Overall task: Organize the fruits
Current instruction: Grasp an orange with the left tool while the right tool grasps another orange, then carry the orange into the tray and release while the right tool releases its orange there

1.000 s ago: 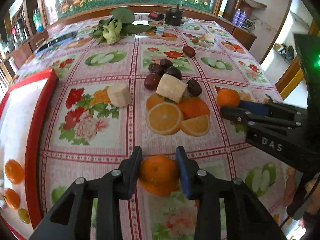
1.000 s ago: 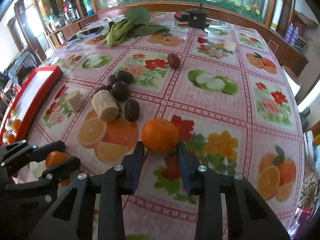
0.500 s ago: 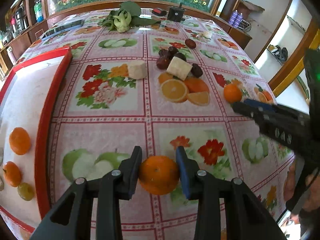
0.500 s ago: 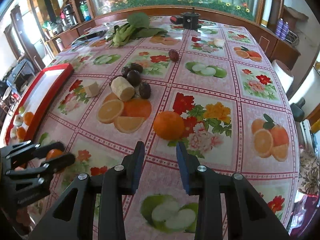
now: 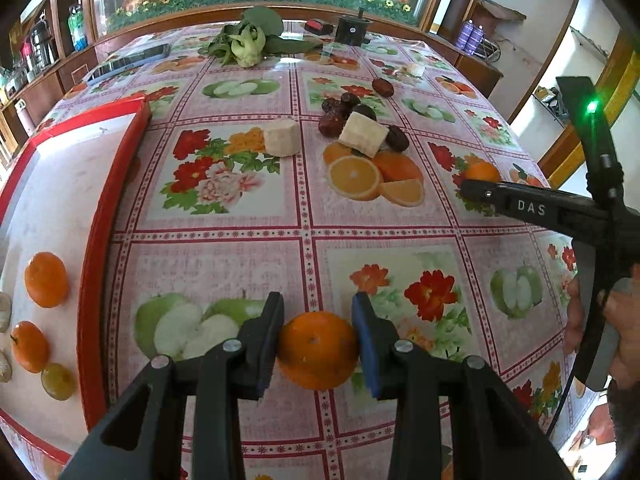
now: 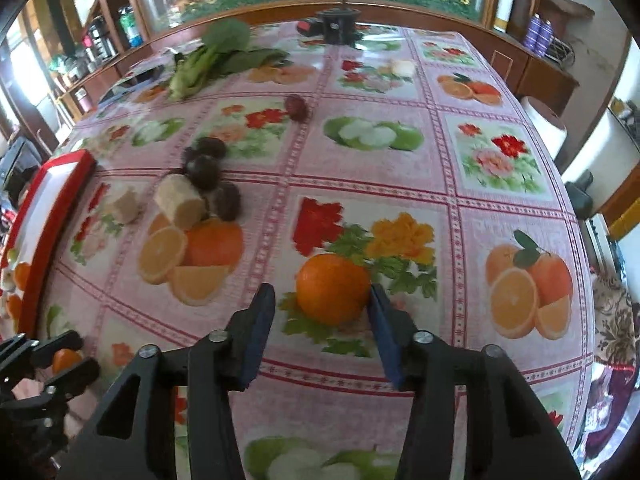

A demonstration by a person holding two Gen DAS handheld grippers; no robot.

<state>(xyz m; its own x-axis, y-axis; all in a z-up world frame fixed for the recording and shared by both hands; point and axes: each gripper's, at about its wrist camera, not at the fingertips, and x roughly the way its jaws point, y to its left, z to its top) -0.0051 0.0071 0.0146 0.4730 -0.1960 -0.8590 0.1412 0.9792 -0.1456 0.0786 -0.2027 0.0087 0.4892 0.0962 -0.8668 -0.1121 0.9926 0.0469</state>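
My left gripper (image 5: 318,320) is shut on a small orange (image 5: 318,350), held just above the flowered tablecloth to the right of the red-rimmed tray (image 5: 96,240). Two oranges (image 5: 46,279) and a green grape (image 5: 58,381) lie in that tray. My right gripper (image 6: 322,308) is open around a second orange (image 6: 332,288) resting on the cloth. Its right pad touches the fruit, while the left pad stands clear of it. In the left wrist view the right gripper (image 5: 468,190) reaches in from the right, with its orange (image 5: 482,171) just behind the tips.
Dark dates (image 5: 352,114) and two pale chunks (image 5: 282,138) lie mid-table. Leafy greens (image 5: 248,40), a black device (image 5: 352,30) and a phone (image 5: 128,62) sit at the far end. A person's hand (image 5: 624,320) holds the right gripper. The table's edge drops off at the right.
The left gripper carried its orange back toward the near edge, beside the tray. The right gripper drew away from its orange, then came forward with a slight roll so the fruit sits between its fingers.
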